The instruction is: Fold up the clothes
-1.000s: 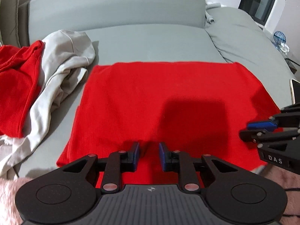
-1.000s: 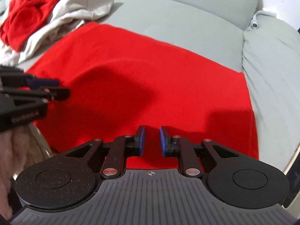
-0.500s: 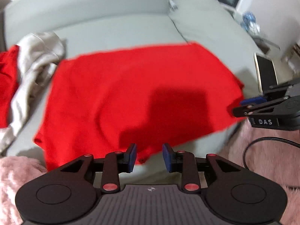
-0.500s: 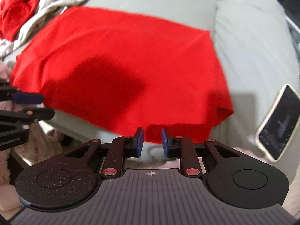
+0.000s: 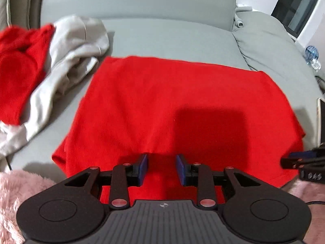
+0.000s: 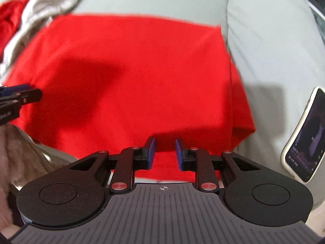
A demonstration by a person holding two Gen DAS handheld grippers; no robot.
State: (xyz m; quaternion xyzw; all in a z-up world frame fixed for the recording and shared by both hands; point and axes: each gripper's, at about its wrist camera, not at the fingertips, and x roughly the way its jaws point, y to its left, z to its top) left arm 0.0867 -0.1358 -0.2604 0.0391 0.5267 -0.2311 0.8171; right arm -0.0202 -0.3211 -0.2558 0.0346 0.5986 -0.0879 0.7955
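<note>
Hovering over the near hem of the red garment [image 5: 178, 101], my left gripper [image 5: 161, 168] has its blue pads apart with nothing pinched between them. My right gripper [image 6: 165, 152] hangs over the same hem farther toward the phone [image 6: 304, 136], its jaws opening and empty. That garment lies spread flat on the grey sofa [image 5: 170, 36]. Beyond its far left corner sit a crumpled beige garment [image 5: 71, 46] and another red one [image 5: 18, 65].
</note>
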